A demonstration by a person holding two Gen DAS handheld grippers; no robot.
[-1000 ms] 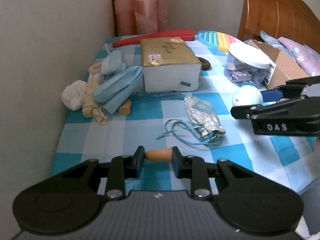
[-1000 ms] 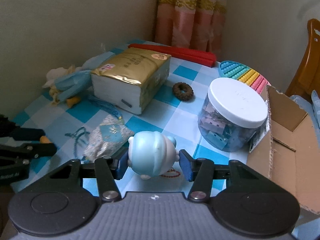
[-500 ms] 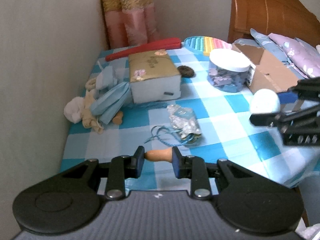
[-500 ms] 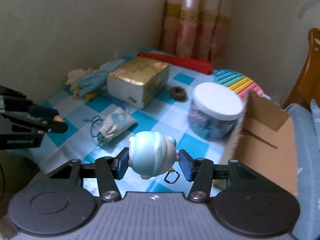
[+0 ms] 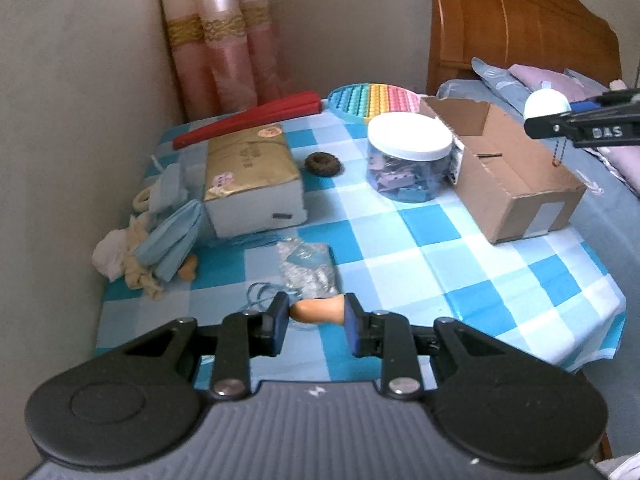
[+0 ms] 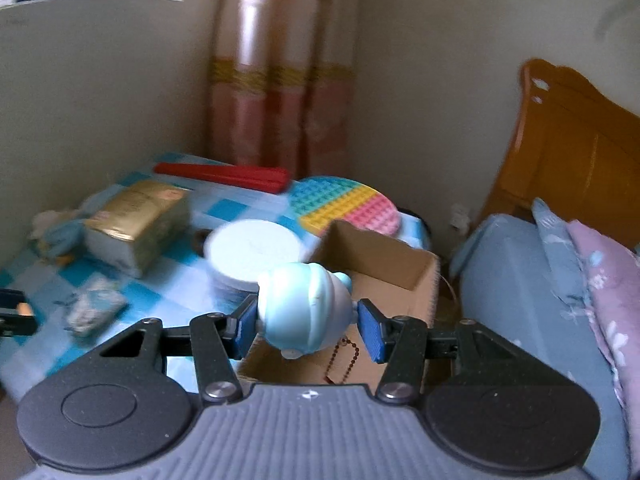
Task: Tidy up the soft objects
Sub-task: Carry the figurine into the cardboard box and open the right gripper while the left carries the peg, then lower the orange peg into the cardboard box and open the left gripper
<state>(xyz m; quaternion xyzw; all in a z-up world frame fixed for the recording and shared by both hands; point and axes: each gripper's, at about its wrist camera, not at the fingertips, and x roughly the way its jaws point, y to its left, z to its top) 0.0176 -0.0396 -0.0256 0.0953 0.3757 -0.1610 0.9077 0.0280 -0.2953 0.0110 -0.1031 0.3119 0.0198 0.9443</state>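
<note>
Left gripper (image 5: 316,316) clamped on orange toy (image 5: 318,310) above table (image 5: 460,264), right gripper (image 6: 306,326) grasping blue toy (image 6: 302,306) over cardboard box (image 6: 380,256).

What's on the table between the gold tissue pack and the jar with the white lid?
A small brown ring lies between the gold tissue pack and the jar, touching neither. The left wrist view shows it clearly.
</note>
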